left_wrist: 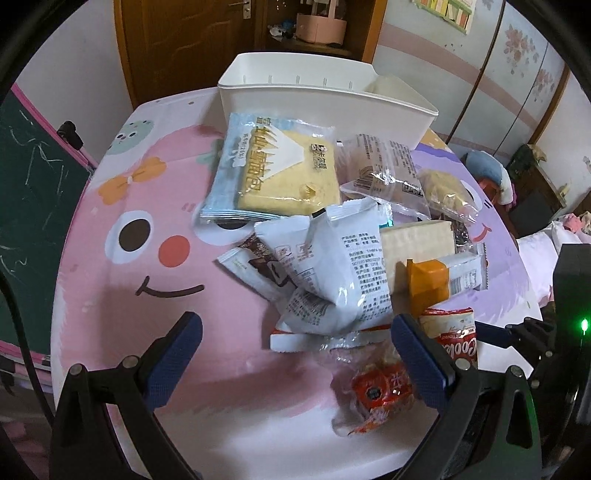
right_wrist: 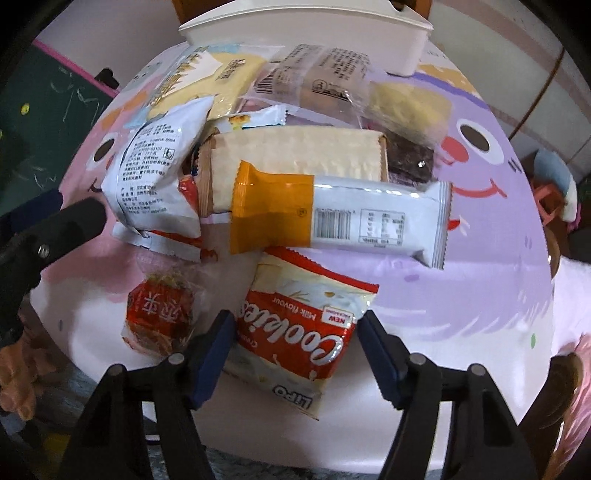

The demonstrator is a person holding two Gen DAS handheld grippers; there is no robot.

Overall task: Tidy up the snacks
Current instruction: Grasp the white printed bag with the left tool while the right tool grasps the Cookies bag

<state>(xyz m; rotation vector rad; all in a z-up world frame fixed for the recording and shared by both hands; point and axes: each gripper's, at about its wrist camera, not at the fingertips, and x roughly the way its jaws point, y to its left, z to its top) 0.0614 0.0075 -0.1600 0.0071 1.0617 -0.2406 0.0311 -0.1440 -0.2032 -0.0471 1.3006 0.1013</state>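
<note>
Two claws are seen over a snack pile on the pink cartoon-print table (left_wrist: 110, 266). Right claw (right_wrist: 295, 345) straddles the red-and-white Cookies packet (right_wrist: 295, 332), pads not yet pressing; left claw (left_wrist: 295, 349) hangs open w/ nothing gripped. White plastic bin (left_wrist: 325, 107) sits behind.

Round table (left_wrist: 110, 229) with a cartoon cloth, pink face on the left, lilac face on the right. Far behind it a brown wooden door (left_wrist: 184, 44) and a shelf nook holding a pink box (left_wrist: 320, 26). Green chalkboard (left_wrist: 33, 206) with pink frame at left. Right wall pale with flower decals (left_wrist: 521, 44); below it dark furniture, possibly a cabinet (left_wrist: 535, 188). Dim indoor light.
</note>
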